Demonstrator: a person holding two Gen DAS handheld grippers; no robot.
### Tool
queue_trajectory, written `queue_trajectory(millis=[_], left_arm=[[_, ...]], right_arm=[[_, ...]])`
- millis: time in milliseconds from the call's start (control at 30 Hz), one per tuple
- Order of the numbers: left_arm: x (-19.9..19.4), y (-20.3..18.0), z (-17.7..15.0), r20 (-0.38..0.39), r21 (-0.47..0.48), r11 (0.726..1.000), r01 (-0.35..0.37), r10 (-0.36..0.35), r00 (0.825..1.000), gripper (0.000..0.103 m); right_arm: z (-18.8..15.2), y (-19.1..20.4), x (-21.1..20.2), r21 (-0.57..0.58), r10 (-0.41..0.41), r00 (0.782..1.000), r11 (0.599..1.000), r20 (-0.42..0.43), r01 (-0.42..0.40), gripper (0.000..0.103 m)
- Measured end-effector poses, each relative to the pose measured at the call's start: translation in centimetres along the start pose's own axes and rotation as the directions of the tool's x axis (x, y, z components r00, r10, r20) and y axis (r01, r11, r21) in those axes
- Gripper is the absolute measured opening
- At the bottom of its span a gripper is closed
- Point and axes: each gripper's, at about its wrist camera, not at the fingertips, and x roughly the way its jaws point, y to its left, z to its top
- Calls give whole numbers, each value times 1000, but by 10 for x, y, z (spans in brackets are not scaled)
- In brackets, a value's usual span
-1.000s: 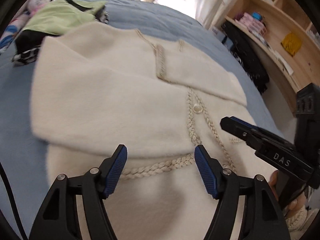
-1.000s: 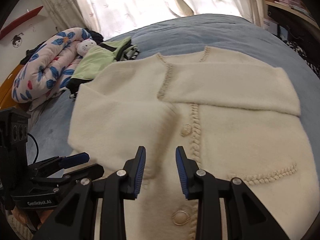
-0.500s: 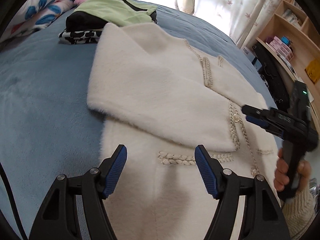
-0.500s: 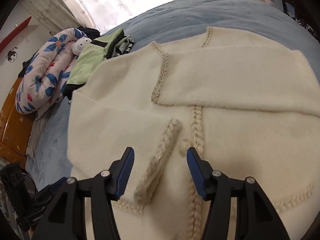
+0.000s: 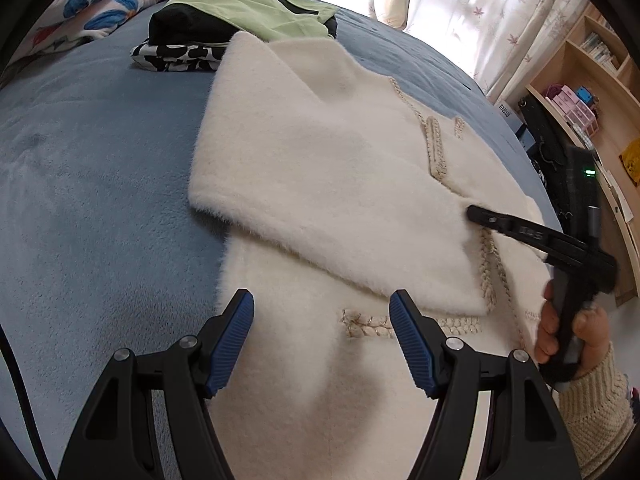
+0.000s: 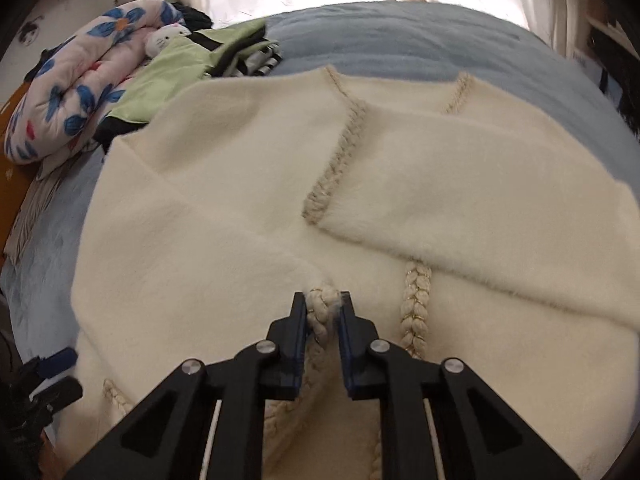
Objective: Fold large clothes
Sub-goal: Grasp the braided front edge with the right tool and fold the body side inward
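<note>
A cream fuzzy cardigan (image 5: 320, 168) with braided trim lies flat on the blue bed, both sleeves folded across its front. It fills the right wrist view (image 6: 240, 184). My left gripper (image 5: 322, 312) is open and empty, just above the cardigan's lower left part near the braided pocket trim (image 5: 368, 322). My right gripper (image 6: 323, 308) is shut on the braided cuff (image 6: 322, 300) of the left sleeve, near the cardigan's middle. It also shows at the right of the left wrist view (image 5: 476, 212), held by a hand.
A pile of folded green and black clothes (image 5: 248, 16) lies at the cardigan's far left corner, with a floral quilt (image 6: 68, 88) and a plush toy (image 6: 166, 36) beyond. The blue bedcover (image 5: 92, 168) spreads to the left. Wooden shelves (image 5: 592, 92) stand on the right.
My right gripper has moved down onto the sleeve's braided cuff and shut on it. My left gripper has drawn back toward the cardigan's lower left, staying open.
</note>
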Motion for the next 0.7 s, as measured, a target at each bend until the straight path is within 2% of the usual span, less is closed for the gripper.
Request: queue_trajectory(millis=[133,267,367,433,567,600,667,700], left_arm=[[-1,-4,3,9,1,1000,-7,7,1000,69],[-4,-10,10,20,3,1000,-12,12,1000,69],[-6,-15,17,37,7,1000,-12,12,999,69],[-7,-19,22,44,11,1000,-13,12,999,69],[-1,-26,33,52,38,999,-29,27,998,69],[2,-27,37,54,47,998,-40,37,998,69],[8,-27,45,56,61,996,-64,61,997,69],[14,-27,53,55,78,993,-84,80,995,69]], right_arm=[[14,8,-50,-48,64,994,997,90,-60,13],[39,11,-102,-94,64,975,995,211,-44,13],[64,1,-123,-92,19,961,996,276,6,13],[80,-12,-127,-74,-59,947,993,316,87,13],[111,-55,-93,16,-157,946,987,283,159,14],[116,-65,-80,29,-160,955,987,251,158,15],[120,-92,-35,81,-184,975,981,125,175,21],[119,-102,-17,102,-199,978,976,63,192,22]])
